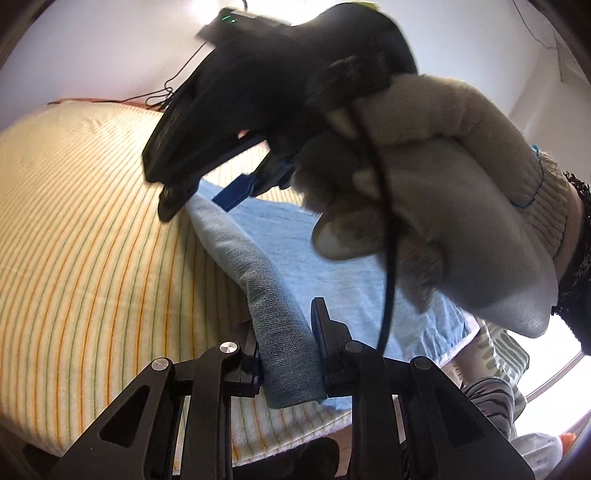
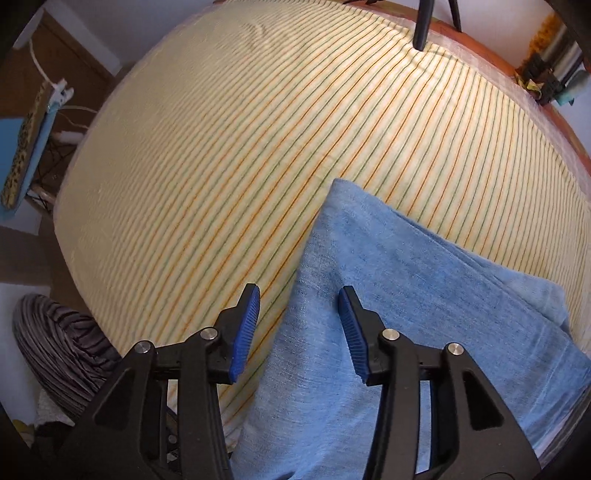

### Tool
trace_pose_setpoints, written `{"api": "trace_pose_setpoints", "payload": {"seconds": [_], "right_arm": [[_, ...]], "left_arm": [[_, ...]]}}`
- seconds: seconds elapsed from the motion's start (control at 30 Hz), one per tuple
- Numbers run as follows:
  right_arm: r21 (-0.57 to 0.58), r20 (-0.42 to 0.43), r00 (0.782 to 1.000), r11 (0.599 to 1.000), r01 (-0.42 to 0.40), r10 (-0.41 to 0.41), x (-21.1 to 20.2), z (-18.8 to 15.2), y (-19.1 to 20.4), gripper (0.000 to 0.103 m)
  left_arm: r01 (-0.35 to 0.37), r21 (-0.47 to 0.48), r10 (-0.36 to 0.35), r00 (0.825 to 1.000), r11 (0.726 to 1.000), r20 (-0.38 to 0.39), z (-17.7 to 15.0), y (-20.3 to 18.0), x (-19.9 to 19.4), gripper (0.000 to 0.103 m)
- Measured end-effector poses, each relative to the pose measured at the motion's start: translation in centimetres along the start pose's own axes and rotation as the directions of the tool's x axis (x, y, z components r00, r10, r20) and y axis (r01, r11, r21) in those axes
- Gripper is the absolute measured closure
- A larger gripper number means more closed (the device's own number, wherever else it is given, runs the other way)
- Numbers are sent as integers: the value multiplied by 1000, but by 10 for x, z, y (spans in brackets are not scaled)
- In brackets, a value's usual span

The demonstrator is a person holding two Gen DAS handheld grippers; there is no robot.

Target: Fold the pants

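Observation:
Light blue pants (image 2: pixel 406 295) lie on a yellow striped sheet (image 2: pixel 240 166). In the left wrist view, my left gripper (image 1: pixel 286 332) is shut on a fold of the pants (image 1: pixel 280 332) near their edge. My right gripper (image 2: pixel 299 321) is open, its blue pads (image 2: pixel 245 325) spread over the left edge of the pants, holding nothing. It also shows in the left wrist view (image 1: pixel 207 192), held by a gloved hand (image 1: pixel 443 184) above the far part of the pants.
The striped sheet covers a bed that drops off at the left edge (image 2: pixel 70 206). A striped grey bundle (image 2: pixel 59 354) lies on the floor at lower left. A dark pole (image 2: pixel 423 26) stands at the far side. Cluttered items (image 2: pixel 550 74) sit at the far right.

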State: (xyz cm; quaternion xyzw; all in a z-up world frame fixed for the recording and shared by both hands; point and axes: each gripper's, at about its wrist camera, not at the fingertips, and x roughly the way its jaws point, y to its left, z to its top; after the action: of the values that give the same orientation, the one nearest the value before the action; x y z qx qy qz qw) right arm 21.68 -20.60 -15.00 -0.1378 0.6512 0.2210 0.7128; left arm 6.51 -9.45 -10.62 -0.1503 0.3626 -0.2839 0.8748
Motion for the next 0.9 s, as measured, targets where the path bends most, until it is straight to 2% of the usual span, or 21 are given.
{"api": "trace_pose_setpoints", "payload": {"seconds": [0.1,0.13,0.17,0.3,0.33,0.43,0.57,0.77,0.9], "right_arm": [[-20,-2,1000,1000,23,-23,3,-2,0,58],[-21,5,1000,1000,20,-20,1,-3,0,62],[-23,18,1000,1000,21,-20,-2,-5,-3,70],[-5,79,996,1000,-29,29,-26,-23,-22,85],[11,110,993,999,-50,49,-34,-28,-30,86],[50,188,978,993,-107,96,-58,-43,-54,89],[128,295,946,975,-182,138,-89,-70,-86,91],[225,408,906,948,-223,116,-119,-108,-136,93],[282,452,888,931,-233,85,-135,-129,-173,93]], "left_arm": [[10,5,-10,1000,1000,2,5,-2,3,83],[14,7,-14,1000,1000,4,6,-3,4,83],[23,9,-23,1000,1000,6,6,-5,3,83],[74,9,-74,997,997,5,12,-12,4,83],[87,6,-88,996,996,6,13,-15,4,83],[125,23,-126,992,992,14,20,-27,5,84],[169,65,-170,985,984,12,29,-47,10,84],[247,119,-246,969,962,-21,43,-82,28,86],[289,155,-284,957,945,-50,45,-109,44,86]]}}
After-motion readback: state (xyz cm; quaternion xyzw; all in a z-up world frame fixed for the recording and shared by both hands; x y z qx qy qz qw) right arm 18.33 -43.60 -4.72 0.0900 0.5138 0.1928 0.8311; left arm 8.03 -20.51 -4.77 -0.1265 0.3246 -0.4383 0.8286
